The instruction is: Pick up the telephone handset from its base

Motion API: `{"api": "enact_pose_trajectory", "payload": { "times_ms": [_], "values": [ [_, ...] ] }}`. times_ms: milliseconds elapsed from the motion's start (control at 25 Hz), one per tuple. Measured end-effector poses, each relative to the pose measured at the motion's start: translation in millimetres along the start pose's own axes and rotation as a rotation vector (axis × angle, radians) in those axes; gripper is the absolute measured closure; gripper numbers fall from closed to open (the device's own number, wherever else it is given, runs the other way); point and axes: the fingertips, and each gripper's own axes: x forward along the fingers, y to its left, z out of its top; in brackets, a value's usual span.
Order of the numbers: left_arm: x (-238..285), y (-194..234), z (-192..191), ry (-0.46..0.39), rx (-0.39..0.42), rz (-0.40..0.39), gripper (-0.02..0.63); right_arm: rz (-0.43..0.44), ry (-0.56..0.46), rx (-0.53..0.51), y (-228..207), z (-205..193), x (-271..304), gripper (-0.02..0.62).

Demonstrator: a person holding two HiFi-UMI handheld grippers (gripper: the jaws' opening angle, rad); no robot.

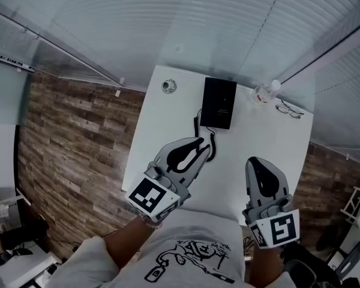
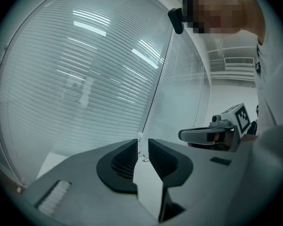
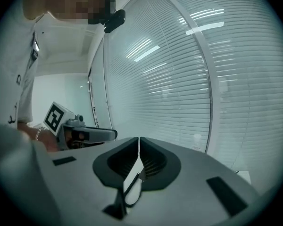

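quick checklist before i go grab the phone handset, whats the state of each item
1. Telephone in view on table: ok.
2. Which part lifts off: cannot tell, it shows as one black block.
3. Left gripper empty, fingers only slightly apart, likely too narrow: not ok.
4. Right gripper shut, empty: ok.
5. Grippers at the telephone: not ok, both short.
6. Bottle, glasses apart from it: ok.

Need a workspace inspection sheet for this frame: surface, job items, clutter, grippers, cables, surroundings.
Surface: white table, mostly bare.
Job's things: black phone near the far edge; handset cannot be told from base.
Clutter: bottle, glasses, small round thing.
Grippers: left gripper jaws slightly apart, empty; right gripper shut, empty; both short of the phone.
Cables: cord runs from the phone toward the left gripper.
Surroundings: blinds, wood floor.
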Motion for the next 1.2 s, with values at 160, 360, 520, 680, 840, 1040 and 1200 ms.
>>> {"api": "enact_pose_trajectory", "payload": {
  "times_ms": [160,360,520,680,840,1040,1200],
  "values": [
    [17,25,-14,0.023,-0.021,0.027,0.514,0.004,0.012,0.003,-11,-9,20,0.584],
    [46,62,-49,0.061,-0.060,0.064,0.506,0.016,0.050,0.014,-23,-33,46,0.584],
    [71,94,-88,0.118,-0.104,0.081,0.505,0.027,0.068,0.030,-31,-48,65,0.584],
    [92,121,-121,0.157,-0.140,0.101,0.505,0.038,0.094,0.042,-35,-66,80,0.584],
    [111,143,-146,0.182,-0.156,0.124,0.486,0.039,0.113,0.069,-42,-83,89,0.584],
    [134,167,-169,0.218,-0.191,0.142,0.472,0.045,0.133,0.087,-46,-102,99,0.584],
    [147,179,-183,0.246,-0.216,0.152,0.462,0.046,0.143,0.108,-49,-112,103,0.583]
  ]
}}
